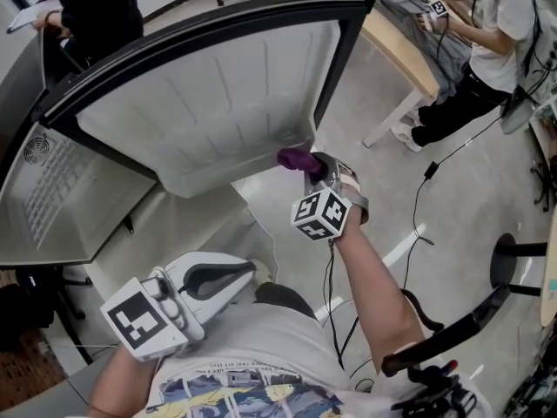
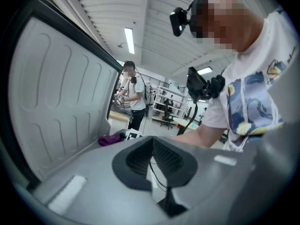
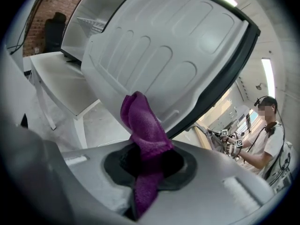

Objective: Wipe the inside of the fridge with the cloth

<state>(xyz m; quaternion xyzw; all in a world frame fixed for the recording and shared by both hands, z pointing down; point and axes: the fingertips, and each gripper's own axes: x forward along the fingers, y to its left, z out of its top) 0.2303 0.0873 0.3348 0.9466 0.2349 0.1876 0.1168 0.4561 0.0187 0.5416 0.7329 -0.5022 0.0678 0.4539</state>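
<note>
Right now the right gripper (image 1: 312,165) is clamped on the purple cloth (image 1: 294,158), which sticks out past the jaw tips as a bunched wad and hangs in a tail below them. It is held up at the lower edge of the open fridge door's white liner (image 1: 218,94), near its corner; whether the fabric actually presses on the plastic I cannot tell. The left gripper (image 1: 252,275) hangs low by the person's waist, well apart from the door, its jaws drawn together with nothing between them. The wiping looks to be at an early point, with the wide ribbed panel above and the fridge compartment (image 3: 91,13) off to one side likely yet to be covered. To do this stroke well, lead with the soft wad so only fabric meets the liner (the hard jaw tips would scrape or skid), keep the squeeze firm so drag does not pull the cloth loose, and run along the moulded ribs rather than across them, dipping into each recess. Overlapping passes from the bottom lip upward should leave no strip missed.
</note>
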